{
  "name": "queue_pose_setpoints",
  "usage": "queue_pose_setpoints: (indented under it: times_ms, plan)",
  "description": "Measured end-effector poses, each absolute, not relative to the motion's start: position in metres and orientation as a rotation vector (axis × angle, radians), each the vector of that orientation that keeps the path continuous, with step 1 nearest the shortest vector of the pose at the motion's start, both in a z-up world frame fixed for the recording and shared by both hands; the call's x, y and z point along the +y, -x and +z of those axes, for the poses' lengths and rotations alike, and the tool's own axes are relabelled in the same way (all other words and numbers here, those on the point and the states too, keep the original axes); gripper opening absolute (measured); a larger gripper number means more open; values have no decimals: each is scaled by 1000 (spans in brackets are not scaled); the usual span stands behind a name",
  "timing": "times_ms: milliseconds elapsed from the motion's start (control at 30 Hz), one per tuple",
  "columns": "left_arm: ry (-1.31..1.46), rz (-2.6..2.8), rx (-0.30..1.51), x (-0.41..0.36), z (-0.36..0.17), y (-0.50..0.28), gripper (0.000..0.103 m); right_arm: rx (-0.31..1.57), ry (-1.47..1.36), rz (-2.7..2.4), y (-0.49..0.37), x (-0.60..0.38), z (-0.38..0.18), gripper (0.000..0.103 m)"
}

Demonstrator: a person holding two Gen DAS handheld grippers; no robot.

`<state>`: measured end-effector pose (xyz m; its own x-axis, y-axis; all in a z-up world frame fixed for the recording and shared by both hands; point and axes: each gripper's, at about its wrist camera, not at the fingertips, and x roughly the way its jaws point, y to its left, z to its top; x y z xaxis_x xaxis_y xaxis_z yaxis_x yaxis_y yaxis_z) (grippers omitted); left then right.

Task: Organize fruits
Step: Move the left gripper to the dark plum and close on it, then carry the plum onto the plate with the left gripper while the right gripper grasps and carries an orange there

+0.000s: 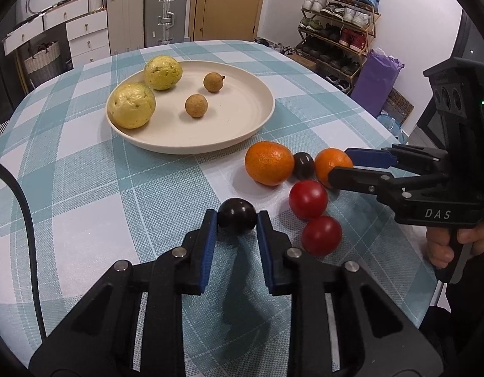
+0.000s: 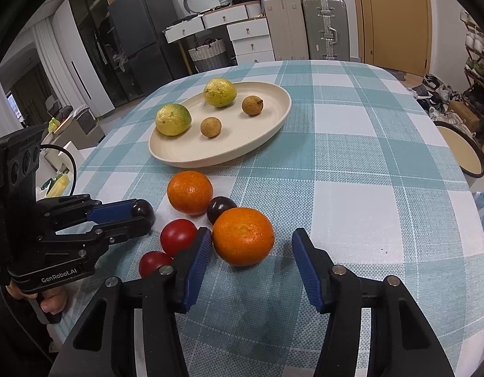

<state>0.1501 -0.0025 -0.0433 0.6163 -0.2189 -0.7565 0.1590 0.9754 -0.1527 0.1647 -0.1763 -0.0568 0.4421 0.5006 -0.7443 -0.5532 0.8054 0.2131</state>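
Note:
My left gripper (image 1: 237,220) is shut on a dark round fruit (image 1: 236,215) resting on the checked tablecloth; in the right wrist view the left gripper (image 2: 144,216) pinches that dark fruit (image 2: 141,209) too. My right gripper (image 2: 251,242) stands open around an orange (image 2: 243,235): its left pad touches the peel, while a gap shows at the right pad. A second orange (image 2: 190,191), another dark fruit (image 2: 220,209) and two red tomatoes (image 2: 177,235) (image 2: 152,262) lie close together. The cream plate (image 1: 242,125) holds two yellow-green fruits and two small brown ones.
The round table's edge curves near on the right (image 2: 461,220). A stool (image 2: 458,147) stands beyond it, and a shoe rack (image 1: 336,31), suitcases (image 1: 165,12) and drawers fill the back. A black cable (image 1: 22,204) hangs at the left. A hand (image 1: 443,245) holds the right gripper's handle.

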Motion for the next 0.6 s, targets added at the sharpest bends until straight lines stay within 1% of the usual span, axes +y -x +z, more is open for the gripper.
queue_pose_setpoints:
  times_ms: [233, 300, 367, 600]
  plan:
    - [79, -215, 860, 0, -39, -147, 23, 910, 59, 670, -165, -173, -60, 50]
    - [78, -214, 853, 0, -37, -146, 23, 911, 57, 677, -164, -172, -60, 43]
    - [78, -215, 849, 0, -36, -146, 23, 906, 66, 674, -163, -172, -60, 42]
    - [79, -198, 819, 3, -29, -142, 23, 876, 52, 675, -161, -175, -53, 41]
